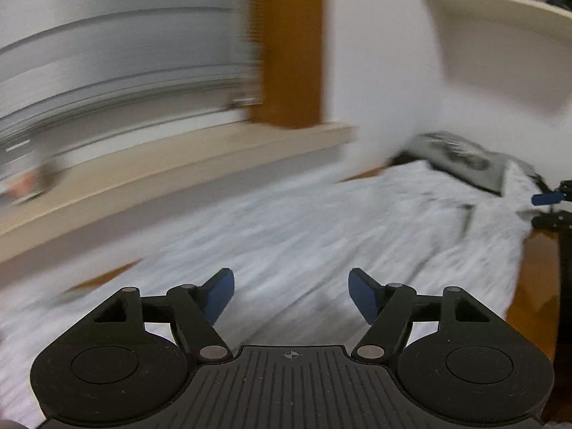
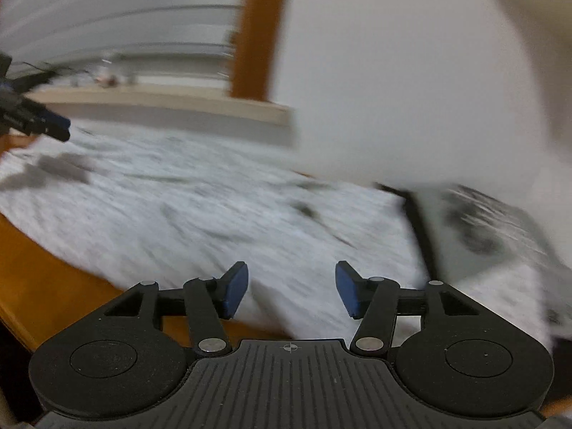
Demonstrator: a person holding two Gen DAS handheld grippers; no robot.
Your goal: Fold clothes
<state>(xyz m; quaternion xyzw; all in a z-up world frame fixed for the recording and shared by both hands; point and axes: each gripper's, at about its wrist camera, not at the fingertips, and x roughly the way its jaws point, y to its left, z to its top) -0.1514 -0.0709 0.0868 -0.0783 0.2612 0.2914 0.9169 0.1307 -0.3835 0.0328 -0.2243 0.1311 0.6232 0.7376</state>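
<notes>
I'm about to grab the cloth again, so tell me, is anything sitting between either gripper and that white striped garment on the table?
Nothing visible does. The left gripper and right gripper both stand open directly over the white garment, with only bare cloth between their fingers. The grey printed piece lies at its far edge, off to the side.

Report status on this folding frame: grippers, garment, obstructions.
Left gripper open, nothing between the pads. Right gripper open, empty. White patterned garment spread on wooden table. Grey printed item lies at its far edge; frames blurred.
</notes>
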